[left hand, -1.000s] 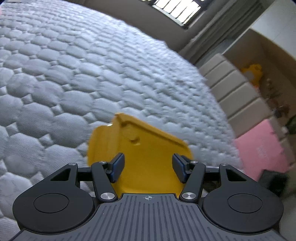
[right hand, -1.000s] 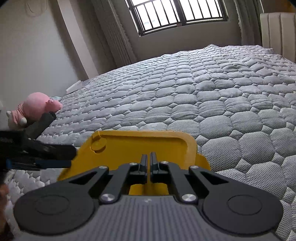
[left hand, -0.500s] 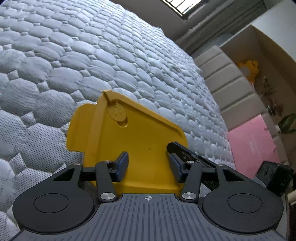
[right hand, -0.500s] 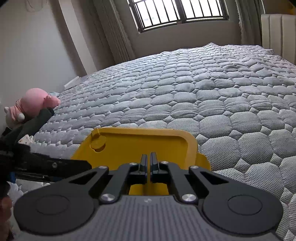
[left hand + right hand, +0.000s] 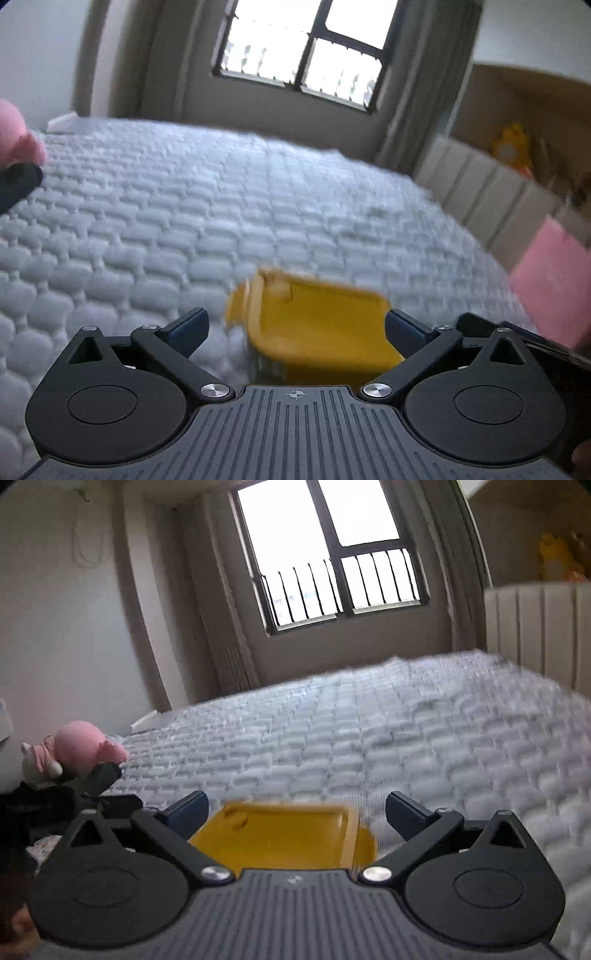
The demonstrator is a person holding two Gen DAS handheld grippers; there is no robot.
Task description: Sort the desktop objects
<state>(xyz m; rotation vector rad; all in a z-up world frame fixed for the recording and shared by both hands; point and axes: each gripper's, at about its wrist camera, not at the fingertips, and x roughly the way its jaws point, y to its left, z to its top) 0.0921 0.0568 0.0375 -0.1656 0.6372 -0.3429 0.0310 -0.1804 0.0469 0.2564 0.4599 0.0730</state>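
A yellow tray lies on the grey quilted bed, blurred by motion. My left gripper hovers over its near side. Its jaws are opening wide and the pads touch nothing. In the right wrist view the same tray sits just ahead of and below my right gripper. Those jaws are opening too, and the pads stand clear of the tray's rim. The left gripper's dark body shows at the left of that view.
A pink plush toy lies at the bed's far left edge, with a dark object beside it. A padded headboard stands on the right and a window is behind the bed. A pink board leans by the bed's right side.
Both grippers have opened wide and pulled up and back from the tray. The right one was shut at the tray's near rim and has let go. Both views now tilt up to the window.
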